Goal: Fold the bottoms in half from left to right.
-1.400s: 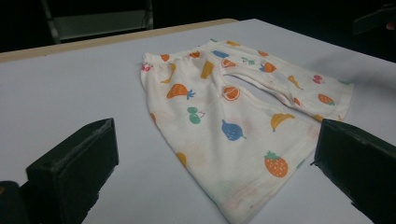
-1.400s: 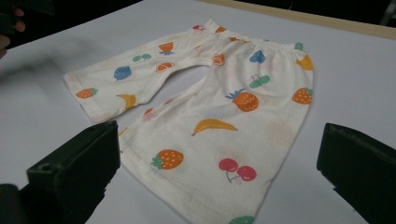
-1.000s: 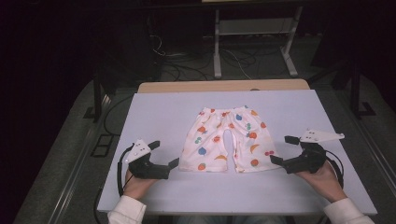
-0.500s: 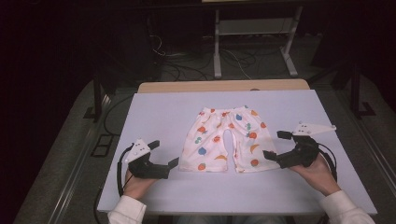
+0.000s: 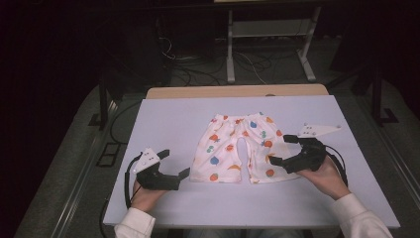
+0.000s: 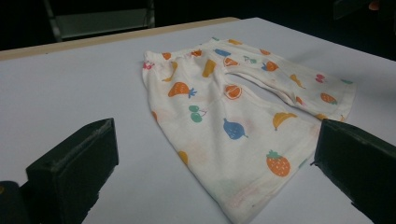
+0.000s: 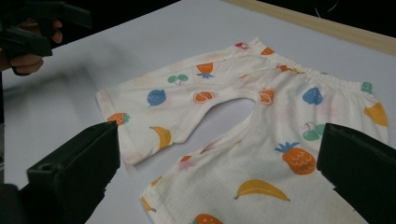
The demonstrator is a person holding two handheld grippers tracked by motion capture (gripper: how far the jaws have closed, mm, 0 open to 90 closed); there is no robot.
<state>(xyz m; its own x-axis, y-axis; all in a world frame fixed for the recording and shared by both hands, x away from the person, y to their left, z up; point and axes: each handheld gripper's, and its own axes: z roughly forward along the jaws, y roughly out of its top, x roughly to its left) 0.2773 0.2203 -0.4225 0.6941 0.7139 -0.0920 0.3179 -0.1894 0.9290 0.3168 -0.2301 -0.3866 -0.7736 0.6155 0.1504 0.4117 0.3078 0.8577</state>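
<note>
Overhead, I see both grippers flanking the fruit-print pants (image 5: 240,148); my right gripper (image 5: 286,149), jaws wide, hovers over one leg, while the left gripper (image 5: 174,165) gapes beside the other hem.

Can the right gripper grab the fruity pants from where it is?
Probably yes. The right gripper hangs open at the edge of the pants, over the leg on its side, and the pants lie flat on the white table with nothing in between.
</note>
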